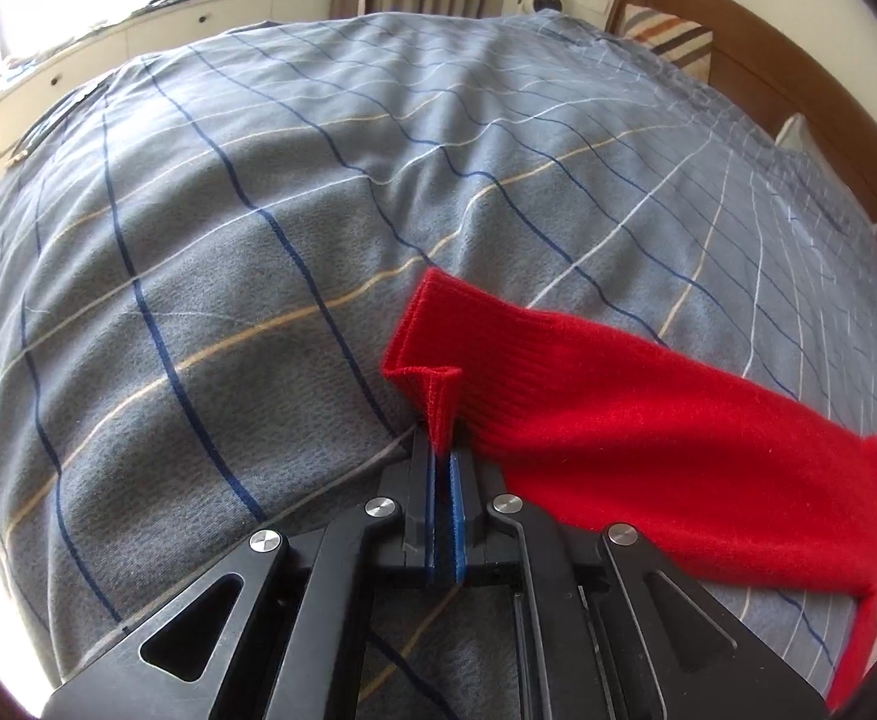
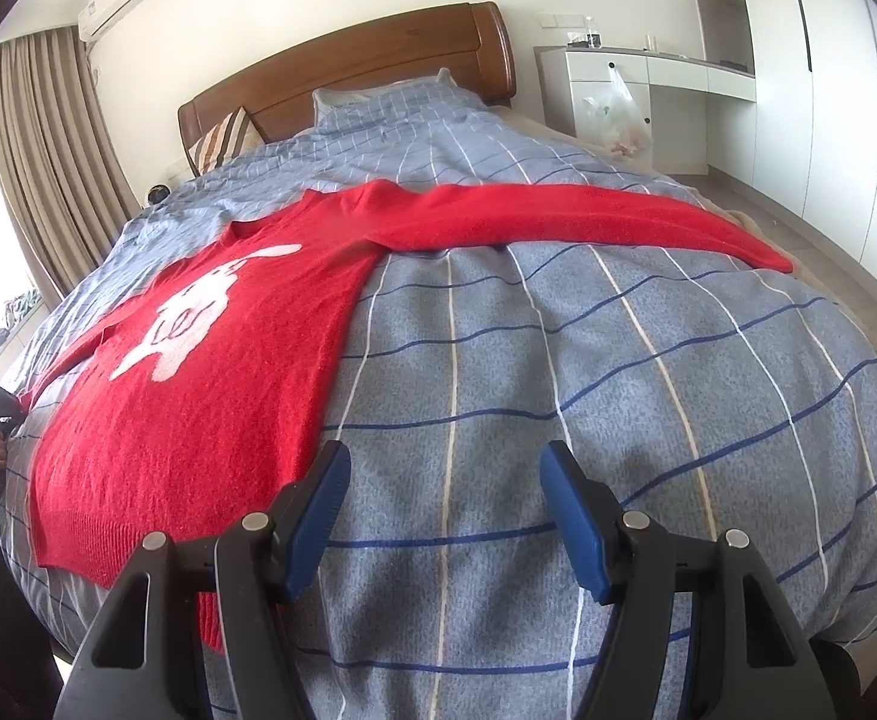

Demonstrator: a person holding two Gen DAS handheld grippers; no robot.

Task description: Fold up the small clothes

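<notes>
Left tongs (image 1: 442, 450) pinch the ribbed cuff of the red knit sweater (image 1: 648, 426); right tongs (image 2: 445, 468) gape over the checked quilt (image 2: 588, 396).

A wide stretch of bare checked duvet (image 2: 618, 420) was left open ahead of the right gripper (image 2: 444, 480), whose jaws stood apart over it with nothing between them. Passage to its left was taken up by the red sweater (image 2: 210, 396), spread flat, and farther on one sleeve (image 2: 588, 228) was laid across the bed. In the left wrist view, open duvet was seen to the left of the left gripper (image 1: 443, 450); the right was blocked by the other sleeve (image 1: 618, 420), pinched at its cuff. The far end was closed off by the wooden headboard (image 2: 378, 60).
</notes>
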